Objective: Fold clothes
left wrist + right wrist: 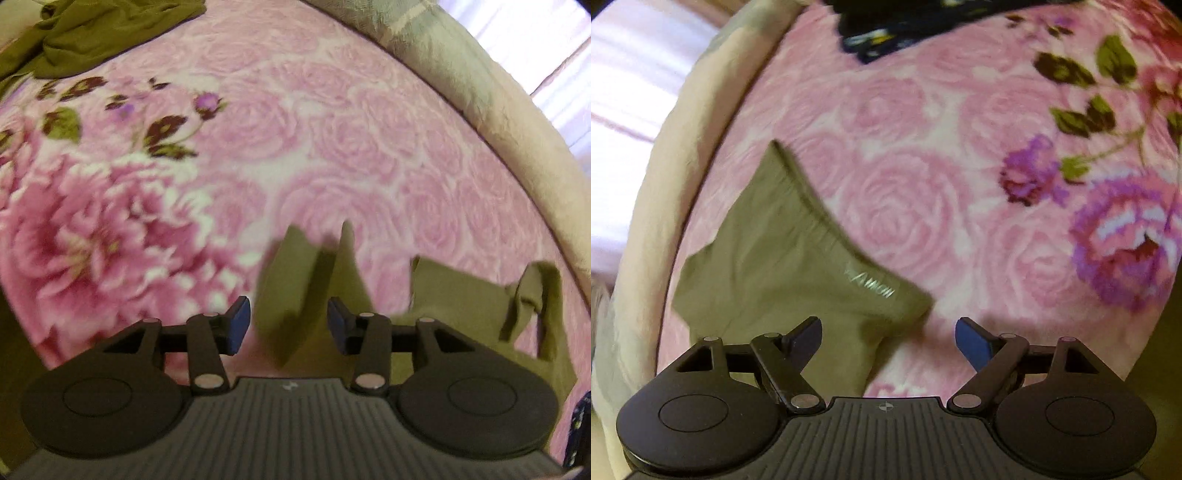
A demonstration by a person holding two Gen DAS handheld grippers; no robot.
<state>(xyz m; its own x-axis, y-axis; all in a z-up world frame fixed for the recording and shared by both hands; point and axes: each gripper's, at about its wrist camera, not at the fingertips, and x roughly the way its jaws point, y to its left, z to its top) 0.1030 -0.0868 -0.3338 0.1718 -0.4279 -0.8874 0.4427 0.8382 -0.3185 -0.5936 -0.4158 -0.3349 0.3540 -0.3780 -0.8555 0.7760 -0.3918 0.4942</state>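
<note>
An olive-green garment (783, 266) with pale lettering lies flat on the pink rose-patterned blanket (923, 184), near its left edge. My right gripper (888, 341) hovers open just over the garment's near corner, nothing held. In the left wrist view, rumpled olive cloth (461, 295) lies close below and to the right, with a raised fold (295, 288) poking up between the fingers. My left gripper (288, 323) is open, its blue pads (238, 323) apart on either side of that fold. The view is blurred by motion.
Another crumpled olive garment (96, 33) lies at the far left of the blanket (295, 129). A dark patterned cloth (905, 26) sits at the far end in the right wrist view. A beige quilted border (498, 110) rims the bed, with bright curtains (554, 44) beyond.
</note>
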